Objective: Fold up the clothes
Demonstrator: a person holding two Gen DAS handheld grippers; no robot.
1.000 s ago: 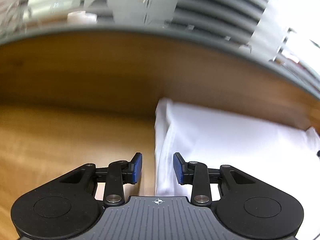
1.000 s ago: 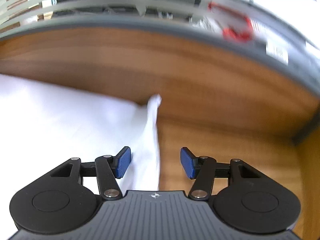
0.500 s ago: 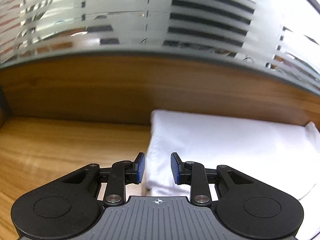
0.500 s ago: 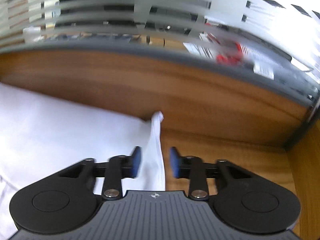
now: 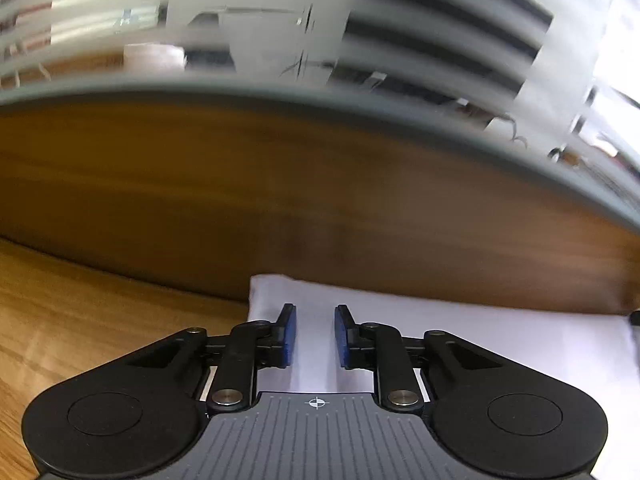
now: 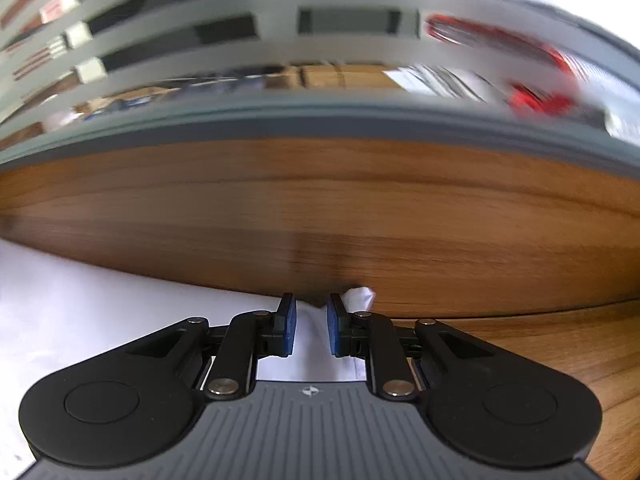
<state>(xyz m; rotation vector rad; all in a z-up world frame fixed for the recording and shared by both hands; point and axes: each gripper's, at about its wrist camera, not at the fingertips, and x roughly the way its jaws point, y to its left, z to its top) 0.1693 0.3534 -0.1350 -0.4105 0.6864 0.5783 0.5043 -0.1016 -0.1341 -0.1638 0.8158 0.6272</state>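
Left wrist view: your left gripper (image 5: 315, 326) points at the far left corner of a white garment (image 5: 500, 344) that lies flat on a wooden table (image 5: 80, 320). Its two blue pads (image 5: 289, 334) stand a little apart, with white cloth showing in the gap between them. You cannot tell from this view whether the pads press on the fabric or only hover above it. The garment's far edge runs along the foot of a wooden back panel (image 5: 280, 200), touching it or just beside it. The cloth spreads from the gripper toward the right edge of the picture. Bare table lies to the left. Above the panel there is a grey rail and a striped frosted glass partition (image 5: 360, 40), blurred.

Right wrist view: your right gripper (image 6: 311, 327) sits at the far right corner of the same garment (image 6: 100, 312). Its blue pads (image 6: 289, 330) stand a little apart, and a raised ridge of white fabric fills the gap between them. The pads appear to pinch this ridge. A small crumpled tip of cloth (image 6: 360, 295) pokes up just to the right of the right pad, against the back panel (image 6: 320, 208). The rest of the garment lies flat to the left. Bare wooden table (image 6: 540, 352) lies to the right. Behind the glass partition (image 6: 280, 20), blurred red shapes (image 6: 520, 64) show at the upper right.
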